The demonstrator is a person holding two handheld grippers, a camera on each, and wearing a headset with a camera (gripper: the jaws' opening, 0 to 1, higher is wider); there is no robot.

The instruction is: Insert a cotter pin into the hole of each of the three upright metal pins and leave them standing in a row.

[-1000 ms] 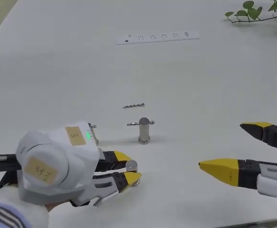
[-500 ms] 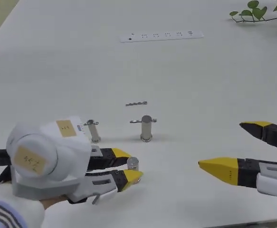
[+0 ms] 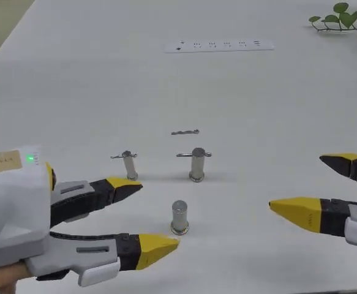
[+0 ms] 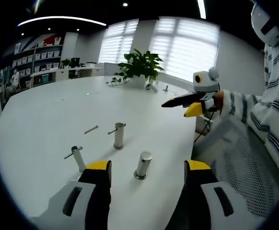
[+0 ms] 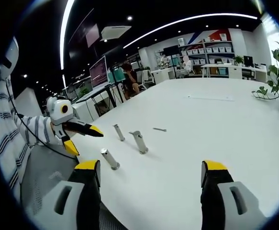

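With my left gripper (image 3: 154, 213) and right gripper (image 3: 297, 182) both spread wide and empty, the bare metal pin (image 3: 179, 218) stands on the table (image 3: 258, 92) just beside the left one, so I judge a careless reach for the loose cotter pin (image 3: 185, 131) could topple it.

Upright metal pin (image 4: 143, 165) just beyond the wide-parted jaws
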